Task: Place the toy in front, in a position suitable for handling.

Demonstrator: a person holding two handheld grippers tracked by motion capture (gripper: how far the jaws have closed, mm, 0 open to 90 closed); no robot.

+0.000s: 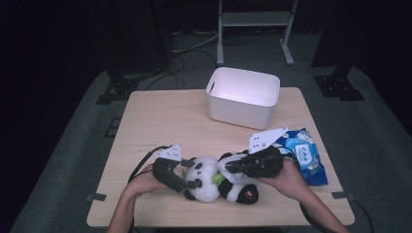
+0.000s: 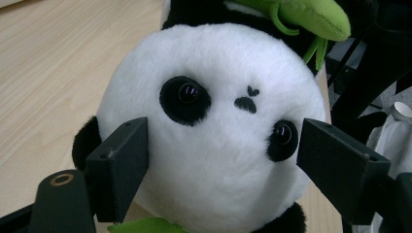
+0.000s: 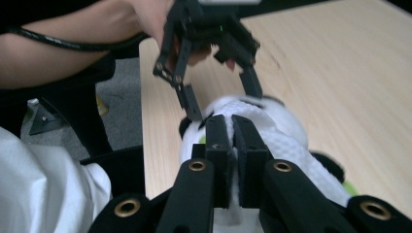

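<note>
A black-and-white panda plush [image 1: 209, 178] lies on the wooden table [image 1: 160, 121] near its front edge, with a green leaf [image 2: 311, 14] at its chest. My left gripper [image 1: 192, 177] has its jaws on both sides of the panda's round head [image 2: 218, 145] and presses on it. My right gripper [image 1: 228, 167] comes in from the right, over the panda's body. Its jaws are shut on a white textured wipe [image 3: 274, 133] that lies over the plush. In the right gripper view the left gripper [image 3: 223, 104] straddles the head just beyond my own jaws [image 3: 232, 131].
A white plastic bin [image 1: 243, 97] stands open at the back of the table. A blue pack of wet wipes [image 1: 303, 155] lies at the right, just behind the right hand. The table's left half is bare wood. A metal stand [image 1: 255, 29] is on the floor beyond.
</note>
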